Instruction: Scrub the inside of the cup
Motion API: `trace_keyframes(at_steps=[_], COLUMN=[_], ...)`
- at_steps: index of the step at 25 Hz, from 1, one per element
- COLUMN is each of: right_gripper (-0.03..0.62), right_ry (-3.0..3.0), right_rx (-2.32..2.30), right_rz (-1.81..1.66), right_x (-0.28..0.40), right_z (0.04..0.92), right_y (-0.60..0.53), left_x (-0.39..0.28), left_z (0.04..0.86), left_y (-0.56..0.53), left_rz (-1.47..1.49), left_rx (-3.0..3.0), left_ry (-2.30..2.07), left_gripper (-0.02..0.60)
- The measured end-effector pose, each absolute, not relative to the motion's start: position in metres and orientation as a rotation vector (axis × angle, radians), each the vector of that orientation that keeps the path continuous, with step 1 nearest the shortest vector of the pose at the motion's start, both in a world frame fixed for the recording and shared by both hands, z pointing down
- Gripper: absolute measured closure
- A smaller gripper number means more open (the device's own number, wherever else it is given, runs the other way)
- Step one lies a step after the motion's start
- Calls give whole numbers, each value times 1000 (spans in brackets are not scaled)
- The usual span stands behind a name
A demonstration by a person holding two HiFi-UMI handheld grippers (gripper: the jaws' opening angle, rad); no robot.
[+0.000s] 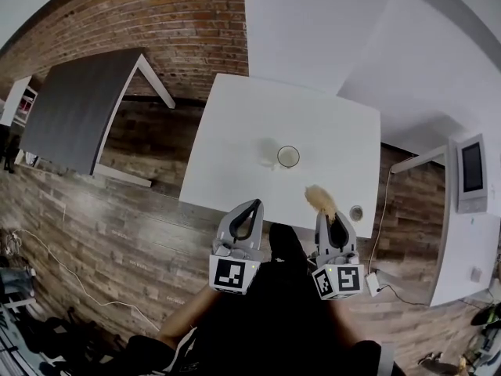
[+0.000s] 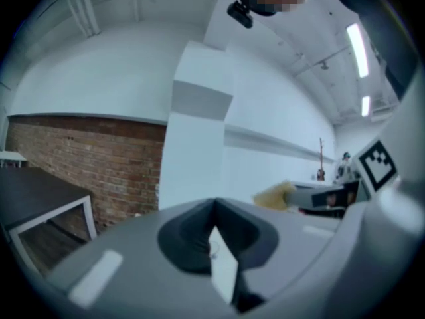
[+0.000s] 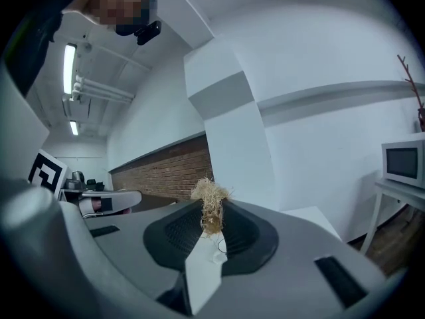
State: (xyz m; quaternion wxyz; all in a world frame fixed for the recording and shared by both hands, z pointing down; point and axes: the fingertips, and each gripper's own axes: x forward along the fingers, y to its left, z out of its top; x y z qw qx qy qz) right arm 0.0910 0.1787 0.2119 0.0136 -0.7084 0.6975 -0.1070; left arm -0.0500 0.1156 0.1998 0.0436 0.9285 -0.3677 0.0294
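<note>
— Tools, count?
— Two: left tool (image 1: pixel 254 205) clenched, nothing in it; right tool (image 1: pixel 329 216) clamped on one straw-coloured scrubber (image 1: pixel 319 197).
— Cups?
— One cup (image 1: pixel 288 157), upright on the white bench (image 1: pixel 227 171), well apart from both tools.

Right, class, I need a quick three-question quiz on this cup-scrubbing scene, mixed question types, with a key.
1. True or false: the left gripper is shut with nothing in it.
2. What does the right gripper hold? A) a tan fibrous scrubber B) a blue cloth C) a metal spoon
3. Fill in: the cup stands upright on the white ___, apart from both grippers.
Key: 1 true; 2 A; 3 table.
</note>
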Motion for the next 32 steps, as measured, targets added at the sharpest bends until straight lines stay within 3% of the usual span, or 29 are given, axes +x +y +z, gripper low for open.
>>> trace_keyframes(at_steps=[32], right_gripper=[537], right_ry=[2214], right_rx=[-2175], right_rz=[-302], right_x=[74], right_z=[209], right_y=[169], left_x=[-34], left_z=[204], left_y=[113], left_rz=[87], left_rx=[2879], left_ry=[-1067], left_gripper=[577])
